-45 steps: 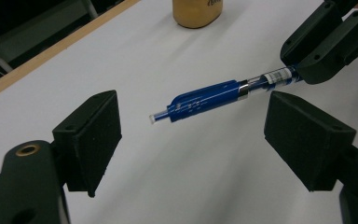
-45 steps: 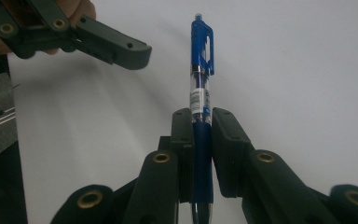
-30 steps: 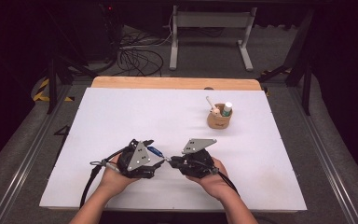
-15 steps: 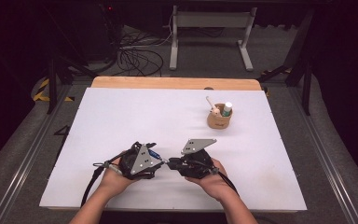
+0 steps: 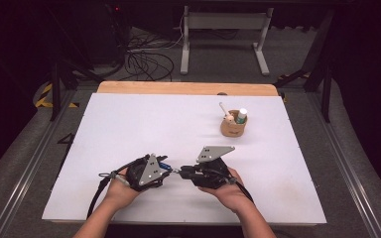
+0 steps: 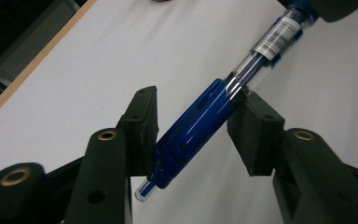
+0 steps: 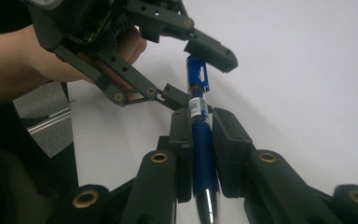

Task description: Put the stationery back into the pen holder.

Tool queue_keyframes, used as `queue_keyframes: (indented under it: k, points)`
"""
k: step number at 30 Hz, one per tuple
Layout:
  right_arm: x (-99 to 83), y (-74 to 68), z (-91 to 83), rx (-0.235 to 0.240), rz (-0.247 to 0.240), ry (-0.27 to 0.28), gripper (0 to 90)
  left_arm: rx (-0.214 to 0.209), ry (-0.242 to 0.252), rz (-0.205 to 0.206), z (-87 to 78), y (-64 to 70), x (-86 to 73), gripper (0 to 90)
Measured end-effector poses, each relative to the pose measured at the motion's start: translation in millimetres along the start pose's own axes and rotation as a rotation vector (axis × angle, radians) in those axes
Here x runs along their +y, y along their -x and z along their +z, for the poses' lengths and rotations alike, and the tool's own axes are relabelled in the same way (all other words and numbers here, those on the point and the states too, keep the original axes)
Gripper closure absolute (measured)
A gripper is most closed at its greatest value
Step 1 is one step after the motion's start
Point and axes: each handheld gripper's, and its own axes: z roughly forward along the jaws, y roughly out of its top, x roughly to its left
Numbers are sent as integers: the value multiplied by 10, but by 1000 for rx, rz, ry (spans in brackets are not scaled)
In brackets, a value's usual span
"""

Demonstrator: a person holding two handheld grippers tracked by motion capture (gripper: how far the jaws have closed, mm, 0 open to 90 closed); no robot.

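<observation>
Right now we have a blue pen [image 7: 200, 154] stretched between both tools, low over the near middle of the white counter [image 5: 129, 124]. Our right gripper [image 7: 200, 156] is clamped tight on its barrel. Our left gripper [image 6: 193, 128] stands partly spread around the clip end, one pad touching, the other just clear.

The risk, as we judge it, is the loose left hold: if we pull or twist now, the pen can pivot in the right pads, skid out at an angle, or drop onto the counter. A skewed squeeze from the left could also flick the slick barrel sideways.

Compared with half a second ago, in the high view our hands sit in nearly the same spot, the grippers a touch closer together. The cup [image 5: 232, 126] at the far right has not moved.
</observation>
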Motion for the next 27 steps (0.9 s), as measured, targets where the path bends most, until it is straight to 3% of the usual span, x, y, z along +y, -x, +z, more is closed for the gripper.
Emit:
queue_keyframes:
  k: [9, 16, 21, 27]
  points:
    - [4, 27, -74, 8, 14, 49, 731, -54, -16, 79, 18, 96, 9, 717]
    - [13, 39, -139, 14, 14, 98, 654, -94, 19, 128, 10, 139, 34, 785]
    - [12, 51, -164, 12, 17, 121, 646, -102, 44, 112, -13, 124, 37, 793]
    - [-8, 82, -192, -1, 32, 148, 651, -89, 67, 50, -58, 59, 10, 794]
